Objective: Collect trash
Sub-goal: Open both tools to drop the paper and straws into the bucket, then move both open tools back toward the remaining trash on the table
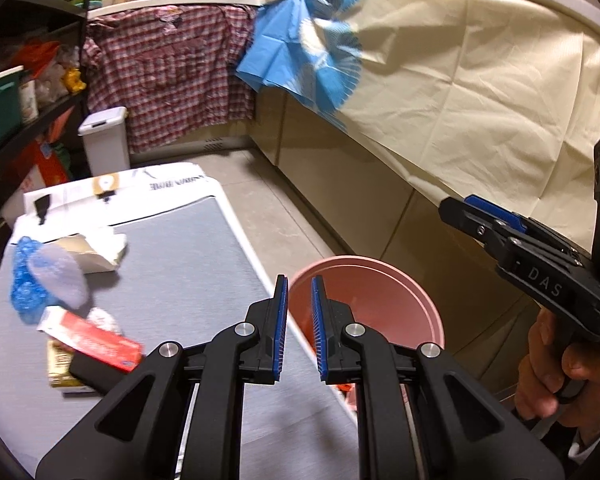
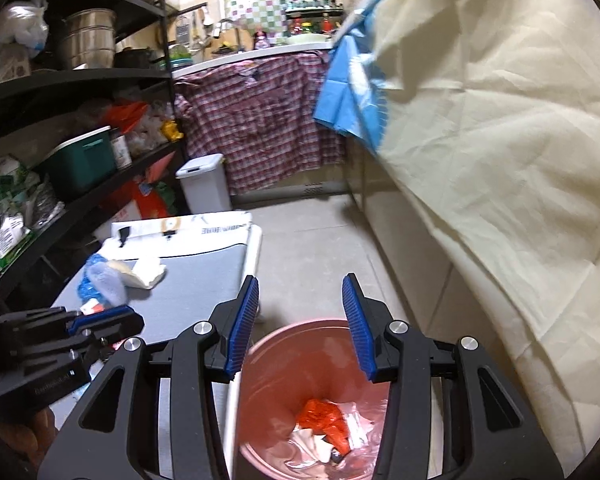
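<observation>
Both grippers are empty: the left gripper (image 1: 300, 312) narrowly parted, the right gripper (image 2: 300, 320) wider, above the round pink plastic bin (image 2: 260, 400). Remaining litter, including a red-and-white carton (image 1: 96, 338), lies left on the grey table (image 1: 188, 264); approach it low and pinch squarely.

Warm indoor light, strong fisheye bending at edges, slight motion blur.

Pink bin (image 2: 268, 364) upright on floor beside grey surface (image 1: 188, 264), holding orange wrapper (image 2: 324, 420); red carton (image 1: 96, 342), blue bag (image 1: 24, 280), crumpled paper (image 1: 100, 252) scattered there.
</observation>
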`<action>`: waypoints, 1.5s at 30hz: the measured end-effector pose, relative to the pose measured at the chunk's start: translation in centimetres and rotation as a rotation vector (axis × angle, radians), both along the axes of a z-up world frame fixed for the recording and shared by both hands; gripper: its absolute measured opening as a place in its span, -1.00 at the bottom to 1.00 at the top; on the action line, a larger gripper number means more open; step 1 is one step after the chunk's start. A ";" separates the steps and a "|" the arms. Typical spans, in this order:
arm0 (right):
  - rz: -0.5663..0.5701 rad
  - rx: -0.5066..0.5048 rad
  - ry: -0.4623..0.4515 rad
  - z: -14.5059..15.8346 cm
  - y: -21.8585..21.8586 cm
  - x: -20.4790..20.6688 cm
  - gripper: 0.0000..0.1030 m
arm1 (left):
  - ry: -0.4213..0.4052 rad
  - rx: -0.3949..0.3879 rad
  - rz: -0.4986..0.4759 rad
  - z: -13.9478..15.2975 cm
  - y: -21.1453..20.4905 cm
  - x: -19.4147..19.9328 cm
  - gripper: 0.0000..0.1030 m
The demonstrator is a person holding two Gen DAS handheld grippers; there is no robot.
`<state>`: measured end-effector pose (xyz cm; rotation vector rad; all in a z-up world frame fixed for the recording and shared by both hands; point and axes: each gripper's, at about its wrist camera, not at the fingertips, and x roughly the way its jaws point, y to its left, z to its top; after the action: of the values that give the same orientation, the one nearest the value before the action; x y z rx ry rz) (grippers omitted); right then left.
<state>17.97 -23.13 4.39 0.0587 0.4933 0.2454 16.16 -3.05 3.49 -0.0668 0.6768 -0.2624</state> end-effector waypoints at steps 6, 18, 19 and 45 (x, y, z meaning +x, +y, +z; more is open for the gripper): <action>0.084 -0.011 -0.005 0.1 3.6 -0.8 -0.14 | -0.012 -0.019 0.078 0.8 5.2 -1.3 -0.75; 0.316 -0.002 0.035 -1.7 13.0 -1.0 -0.14 | -0.030 -0.072 0.294 2.3 16.8 -3.7 -0.76; 0.327 -0.001 0.042 -1.9 13.5 -1.0 -0.14 | -0.029 -0.074 0.307 2.3 17.4 -3.8 -0.75; 0.598 -0.093 0.294 -11.6 26.2 4.9 0.16 | 0.062 -0.100 0.409 -1.8 24.6 -3.6 -0.76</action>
<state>22.89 3.07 -7.17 -0.1493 0.8097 0.8060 12.58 21.56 1.69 -0.3066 0.6950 0.1002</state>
